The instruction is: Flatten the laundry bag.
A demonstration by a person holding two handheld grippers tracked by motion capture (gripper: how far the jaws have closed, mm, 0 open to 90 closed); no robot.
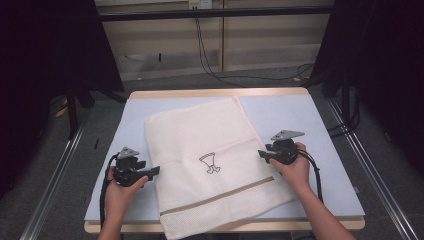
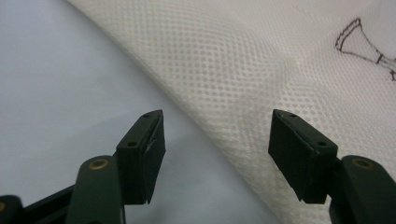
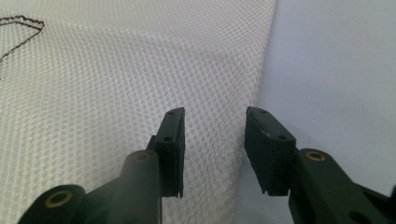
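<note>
Towel (image 1: 210, 165), cream waffle-weave, tan stripe, seemingly folded flat

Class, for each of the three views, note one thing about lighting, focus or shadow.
High view: the table is evenly lit, the surroundings fall into darkness. Left gripper view: the towel weave is fairly sharp, the dark fingers nearest the lens look softer. Right gripper view: the weave blurs slightly toward the far edge, with little glare.

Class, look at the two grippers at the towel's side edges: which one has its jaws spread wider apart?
The left gripper, at the towel's left edge. In its own view a wide gap separates its jaws; the right gripper shows a clearly narrower gap.
</note>
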